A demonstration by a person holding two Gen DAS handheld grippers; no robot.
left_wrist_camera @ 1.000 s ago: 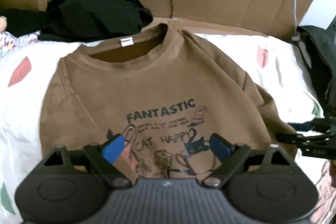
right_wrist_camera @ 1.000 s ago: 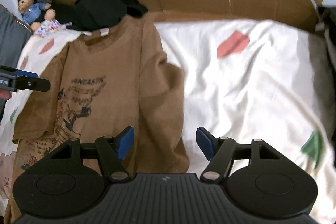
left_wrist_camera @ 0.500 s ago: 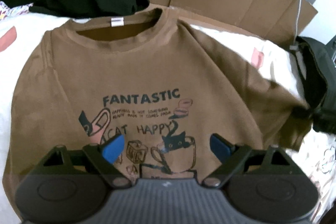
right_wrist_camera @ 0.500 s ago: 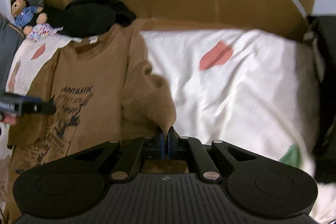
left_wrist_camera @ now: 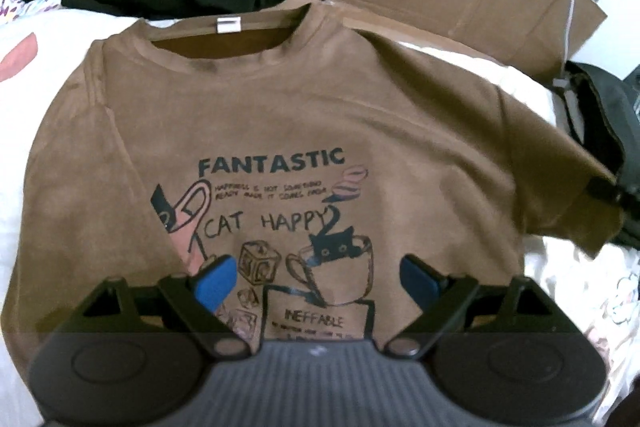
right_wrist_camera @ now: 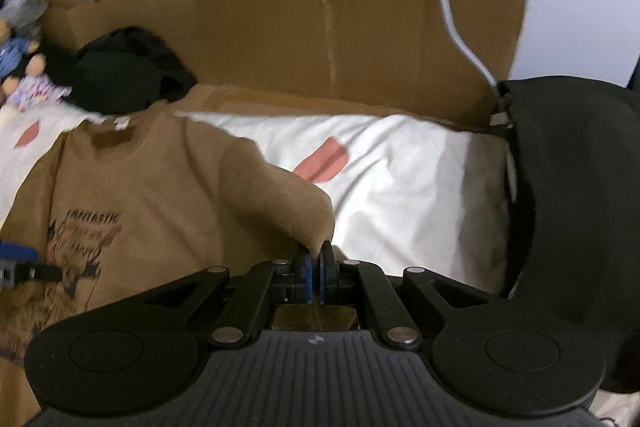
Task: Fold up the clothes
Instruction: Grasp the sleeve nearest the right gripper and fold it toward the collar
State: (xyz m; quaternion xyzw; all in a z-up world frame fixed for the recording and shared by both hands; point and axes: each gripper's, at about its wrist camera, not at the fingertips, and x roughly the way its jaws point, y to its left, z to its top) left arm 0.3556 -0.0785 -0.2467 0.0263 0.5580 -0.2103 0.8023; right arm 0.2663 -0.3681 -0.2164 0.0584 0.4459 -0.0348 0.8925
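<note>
T-shirt (left_wrist_camera: 280, 115) on bedsheet (right_wrist_camera: 400, 187) (cardboard (right_wrist_camera: 340, 39) behind)

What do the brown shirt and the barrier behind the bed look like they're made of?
Brown shirt: soft knit, probably cotton, with a matte, faintly brushed look; it drapes limply where the right tongs pinch its sleeve.
Barrier: plain brown cardboard, by its creased fold lines and raw edges.

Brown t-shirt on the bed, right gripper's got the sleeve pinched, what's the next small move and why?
Probably carry the sleeve across onto the printed chest. The right gripper is shut on the sleeve's edge and holds it off the white sheet, while the brown t-shirt lies flat and the left gripper hangs open.
</note>
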